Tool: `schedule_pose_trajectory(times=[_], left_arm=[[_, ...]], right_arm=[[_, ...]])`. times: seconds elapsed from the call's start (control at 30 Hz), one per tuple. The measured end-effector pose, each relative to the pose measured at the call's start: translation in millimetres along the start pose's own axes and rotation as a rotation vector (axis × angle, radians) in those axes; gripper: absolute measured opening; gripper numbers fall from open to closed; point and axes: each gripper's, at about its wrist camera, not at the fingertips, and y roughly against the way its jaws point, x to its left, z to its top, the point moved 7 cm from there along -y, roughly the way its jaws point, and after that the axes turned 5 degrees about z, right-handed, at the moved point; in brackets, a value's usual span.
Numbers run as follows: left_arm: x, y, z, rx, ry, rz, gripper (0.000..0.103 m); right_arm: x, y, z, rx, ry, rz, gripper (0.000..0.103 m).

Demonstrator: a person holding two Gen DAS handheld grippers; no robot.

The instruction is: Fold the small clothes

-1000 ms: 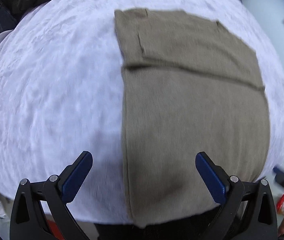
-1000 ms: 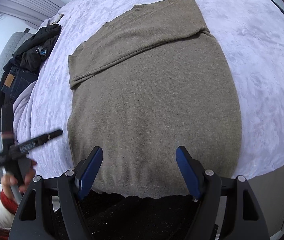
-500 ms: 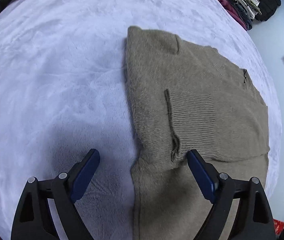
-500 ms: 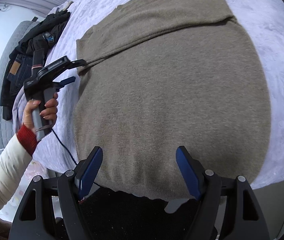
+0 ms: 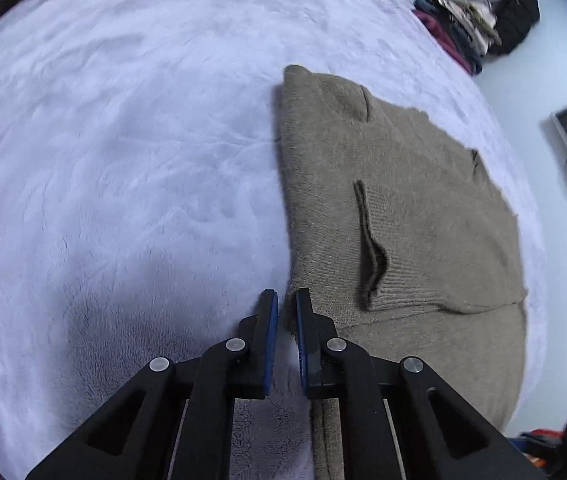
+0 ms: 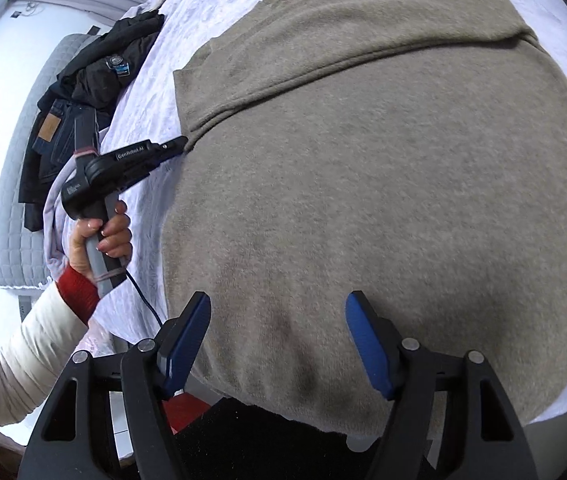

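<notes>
So there's a taupe knit sweater (image 6: 363,184) spread flat on a fuzzy white blanket (image 5: 123,160), sleeves folded across the chest, hem hanging a bit over the near edge. The left gripper (image 5: 283,304) has its blue pads pinched nearly together right at the sweater's side edge, just below the folded sleeve cuff (image 5: 399,292), and a bit of the knit edge sits between the tips, so it looks clamped on the fabric. The right gripper (image 6: 277,312) hovers over the hem, jaws apart but closing, with sweater lying below the gap and the pads not touching it. No containers, just a pile of dark clothes (image 6: 95,76) at the blanket's far side
</notes>
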Motion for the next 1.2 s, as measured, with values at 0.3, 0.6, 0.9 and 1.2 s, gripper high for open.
schedule_pose_trajectory(times=[0.3,0.6,0.9,1.2], left_arm=[[1.3,14.0,-11.3,0.015,-0.065,0.281,0.011],[-7.1,22.8,-43.1,0.049,-0.067,0.367,0.012],[-17.1,31.4,-74.2,0.070,-0.066,0.386,0.014],[-26.3,41.6,-93.6,0.049,-0.051,0.466,0.091]], right_arm=[[13.9,-13.9,18.0,-0.005,0.032,0.031,0.073],[10.7,-11.6,22.6,-0.023,0.036,0.039,0.073],[-5.1,-1.0,13.3,-0.027,0.006,0.044,0.073],[-18.0,11.0,8.2,-0.042,-0.003,0.053,0.073]])
